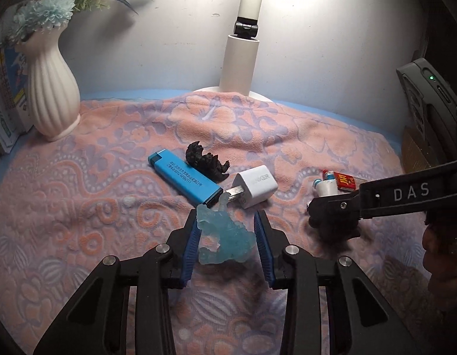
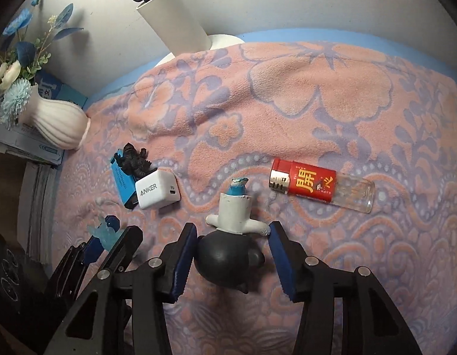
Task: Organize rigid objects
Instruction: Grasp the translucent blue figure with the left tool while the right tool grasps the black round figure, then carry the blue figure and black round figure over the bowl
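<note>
A translucent blue dinosaur figure [image 1: 225,236] sits between the blue pads of my left gripper [image 1: 227,230], which is shut on it; in the right wrist view the same gripper [image 2: 105,230] holds it at the lower left. A toy figure with a black head and white body [image 2: 225,254] lies on the pink towel [image 2: 287,103]. My right gripper [image 2: 233,226] is shut on it, left pad on the head, right pad at an arm tip. From the left wrist view this right gripper [image 1: 332,216] covers the figure. Nearby lie a blue lighter [image 1: 184,177], a black dinosaur figure [image 1: 206,159], a white charger [image 1: 255,185] and a red lighter [image 2: 314,185].
A white ribbed vase [image 1: 52,88] with blue flowers stands at the back left, with boxes behind it. A white lamp post [image 1: 238,59] rises at the back middle on a round base. The towel has open patches in front and to the far right.
</note>
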The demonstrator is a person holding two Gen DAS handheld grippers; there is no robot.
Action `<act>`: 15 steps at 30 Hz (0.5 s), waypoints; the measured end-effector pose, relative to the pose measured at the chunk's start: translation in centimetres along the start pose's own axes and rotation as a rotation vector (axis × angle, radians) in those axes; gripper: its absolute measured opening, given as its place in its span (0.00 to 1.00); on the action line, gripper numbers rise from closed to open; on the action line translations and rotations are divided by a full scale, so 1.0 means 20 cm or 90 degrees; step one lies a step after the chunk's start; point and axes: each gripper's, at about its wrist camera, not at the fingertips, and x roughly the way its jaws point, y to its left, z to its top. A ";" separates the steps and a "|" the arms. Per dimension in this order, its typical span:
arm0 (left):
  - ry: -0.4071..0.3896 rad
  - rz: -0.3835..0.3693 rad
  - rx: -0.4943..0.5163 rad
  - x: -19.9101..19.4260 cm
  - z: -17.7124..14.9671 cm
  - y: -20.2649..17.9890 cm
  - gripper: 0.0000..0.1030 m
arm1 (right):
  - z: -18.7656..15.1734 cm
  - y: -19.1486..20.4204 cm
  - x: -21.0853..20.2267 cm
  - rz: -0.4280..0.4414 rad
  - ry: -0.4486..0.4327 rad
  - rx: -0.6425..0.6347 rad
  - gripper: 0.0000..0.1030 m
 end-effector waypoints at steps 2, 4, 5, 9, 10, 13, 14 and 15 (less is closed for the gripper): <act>-0.021 -0.024 0.027 -0.10 0.01 -0.06 0.32 | -0.05 -0.06 -0.09 0.047 0.000 0.036 0.48; -0.024 -0.037 0.062 -0.16 0.04 -0.16 0.32 | -0.11 -0.12 -0.23 0.075 -0.025 0.063 0.48; -0.022 -0.055 0.080 -0.18 0.08 -0.23 0.32 | -0.14 -0.16 -0.31 0.087 -0.044 0.081 0.48; -0.025 -0.161 0.135 -0.20 0.22 -0.61 0.32 | -0.29 -0.42 -0.70 0.109 -0.154 0.162 0.48; -0.037 -0.182 0.158 -0.20 0.23 -0.75 0.32 | -0.32 -0.48 -0.79 0.093 -0.186 0.183 0.48; -0.102 -0.221 0.222 -0.24 0.16 -1.16 0.32 | -0.44 -0.73 -1.05 0.021 -0.283 0.244 0.48; -0.096 -0.235 0.229 -0.23 0.14 -1.28 0.32 | -0.48 -0.82 -1.12 0.000 -0.308 0.269 0.48; -0.074 -0.260 0.235 -0.21 0.12 -1.39 0.32 | -0.53 -0.91 -1.19 -0.018 -0.330 0.297 0.48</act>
